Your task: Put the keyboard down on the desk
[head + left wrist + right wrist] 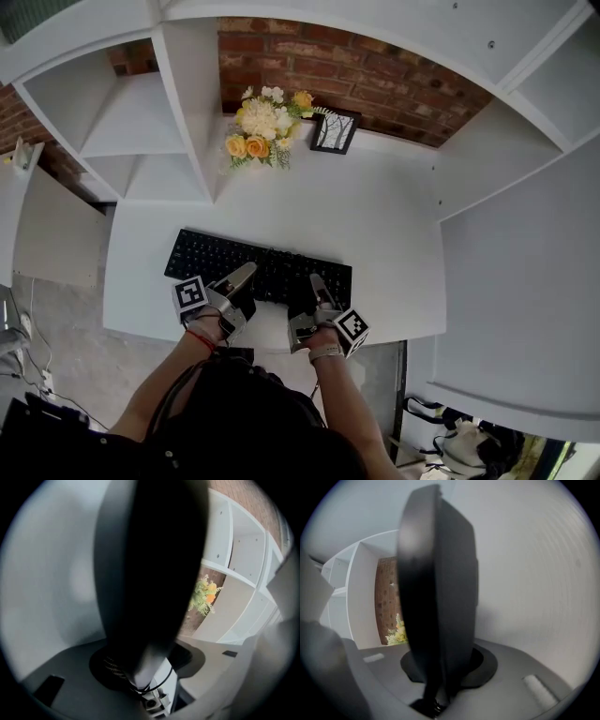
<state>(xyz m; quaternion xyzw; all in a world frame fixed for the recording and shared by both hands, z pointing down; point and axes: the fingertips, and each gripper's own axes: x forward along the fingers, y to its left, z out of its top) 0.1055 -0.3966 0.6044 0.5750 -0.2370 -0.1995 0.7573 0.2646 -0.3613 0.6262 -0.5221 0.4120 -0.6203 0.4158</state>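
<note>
A black keyboard (267,261) lies flat on the white desk (384,244), near its front edge. My left gripper (242,283) is at the keyboard's front edge, left of the middle, and its jaws stand open around that edge, the upper one lifted off the keys. In the left gripper view the keyboard (150,573) fills the middle as a dark slab, with a gap on its right side. My right gripper (313,292) is shut on the front edge, right of the middle. In the right gripper view the keyboard (440,597) stands edge-on between the jaws.
A bunch of yellow and white flowers (262,127) and a small framed picture (335,131) stand at the back of the desk against a brick wall. White shelving (122,122) rises on the left, and a white panel (525,281) flanks the desk's right side.
</note>
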